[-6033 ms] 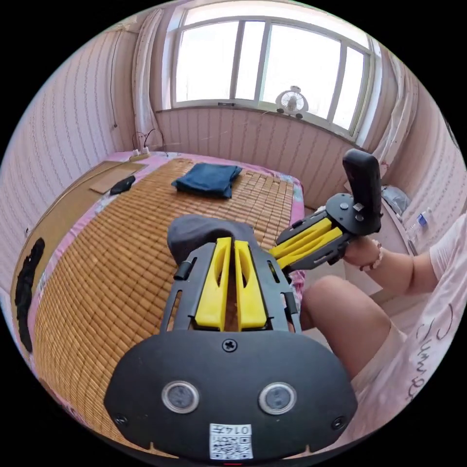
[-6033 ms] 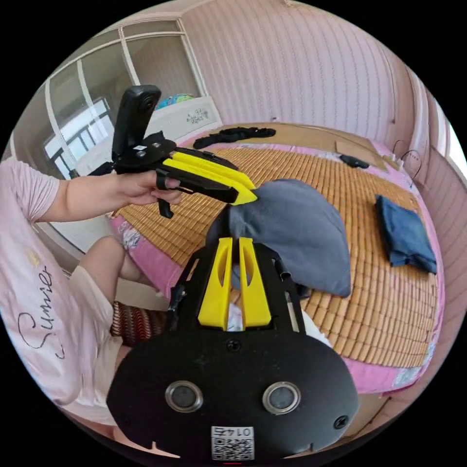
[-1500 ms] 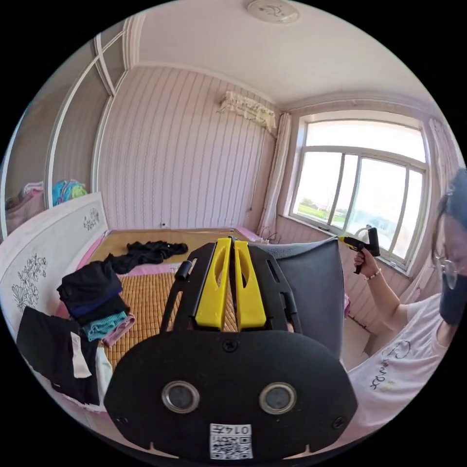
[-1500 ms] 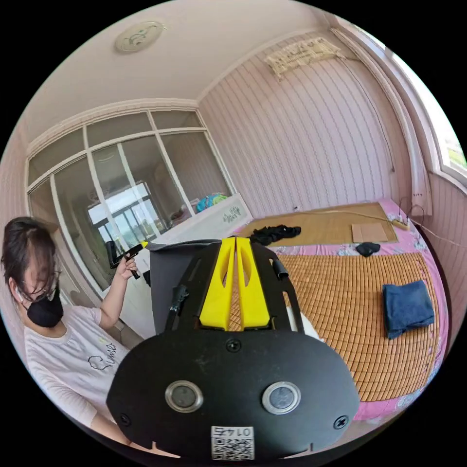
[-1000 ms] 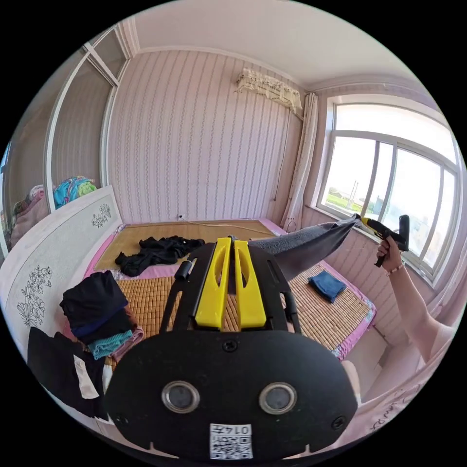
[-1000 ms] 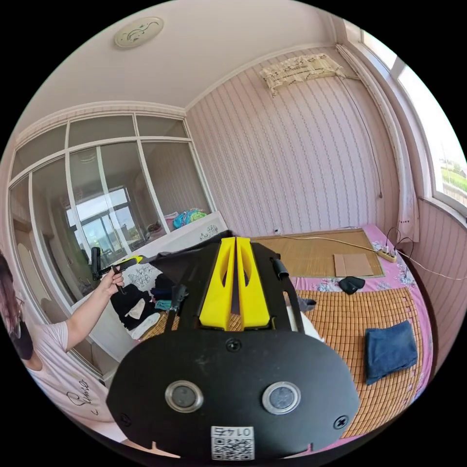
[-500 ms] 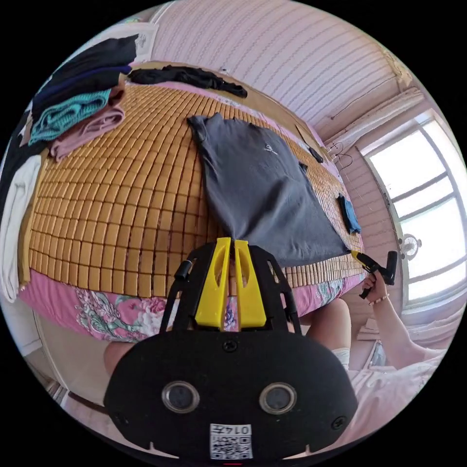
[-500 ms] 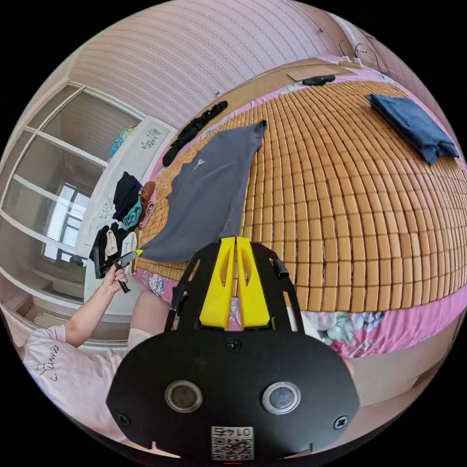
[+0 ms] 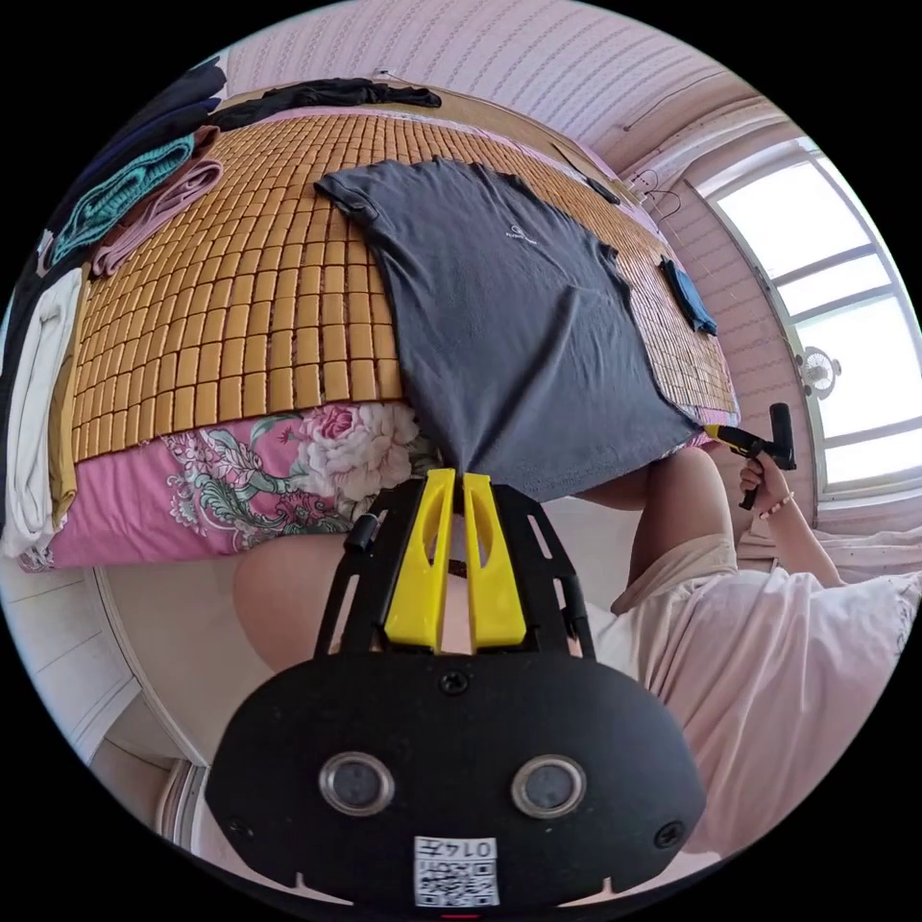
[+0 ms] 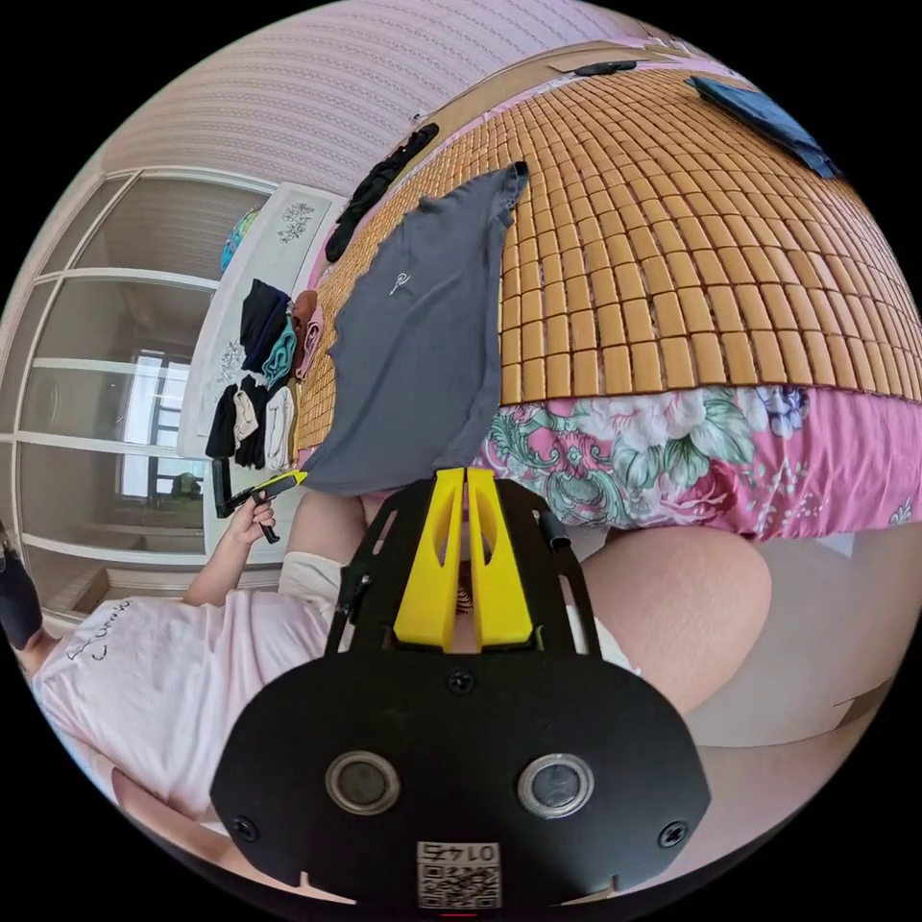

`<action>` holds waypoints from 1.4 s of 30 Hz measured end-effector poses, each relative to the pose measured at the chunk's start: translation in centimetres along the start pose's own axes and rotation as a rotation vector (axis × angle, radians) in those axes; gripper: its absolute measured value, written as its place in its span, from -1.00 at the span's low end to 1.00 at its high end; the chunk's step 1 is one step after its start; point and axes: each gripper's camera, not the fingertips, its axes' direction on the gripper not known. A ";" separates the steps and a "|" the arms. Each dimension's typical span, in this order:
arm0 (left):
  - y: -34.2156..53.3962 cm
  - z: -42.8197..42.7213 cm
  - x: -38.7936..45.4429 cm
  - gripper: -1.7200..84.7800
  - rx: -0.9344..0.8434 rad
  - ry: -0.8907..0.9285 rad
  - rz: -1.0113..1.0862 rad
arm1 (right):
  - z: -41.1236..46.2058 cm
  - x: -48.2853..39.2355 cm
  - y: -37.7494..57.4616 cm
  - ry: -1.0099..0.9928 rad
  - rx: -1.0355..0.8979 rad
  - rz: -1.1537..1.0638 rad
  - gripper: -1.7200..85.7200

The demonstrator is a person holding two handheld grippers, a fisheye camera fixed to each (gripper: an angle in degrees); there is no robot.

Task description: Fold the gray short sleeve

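Now your two yellow-jawed black grippers each pinch a bottom corner of the one gray short-sleeved T-shirt (image 9: 519, 317). In the left gripper view, the left gripper (image 9: 455, 477) has its jaws pressed nearly together on the hem corner nearest you, just past the bed's edge. In that same view your right gripper (image 9: 713, 434) nips the other hem corner at the far right, jaws likewise closed on cloth.

From those two corners the shirt runs away from you, laid flat and chest-up on the woven bamboo bed mat (image 9: 240, 317), its two short sleeves spread out and its hem hanging a little over the pink floral bedsheet (image 9: 288, 475).

Farther out, one folded dark blue garment (image 9: 687, 296) lies near the window side of the mat, one stack of folded clothes (image 9: 134, 187) sits at the opposite side, and one loose black garment (image 9: 317, 93) lies beyond the mat.
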 end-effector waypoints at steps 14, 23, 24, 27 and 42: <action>0.0 0.8 -1.6 -0.91 -0.110 -0.123 0.041 | 9.7 1.2 -4.4 0.335 -0.296 -0.105 -0.97; -3.7 -1.3 -3.6 -0.87 0.194 -0.203 0.002 | 19.0 -6.9 -14.6 0.397 -0.252 -0.503 -0.96; -4.8 -0.9 -4.0 -0.87 0.217 -0.200 -0.007 | 20.9 -8.3 -16.5 0.382 -0.262 -0.550 -0.95; -7.6 0.1 -5.3 -0.86 0.279 -0.178 -0.033 | 25.2 -11.8 -21.0 0.379 -0.266 -0.657 -0.93; -14.5 3.6 -10.5 -0.83 0.381 -0.113 0.005 | 36.2 -7.6 -29.2 0.470 -0.155 -0.630 -0.84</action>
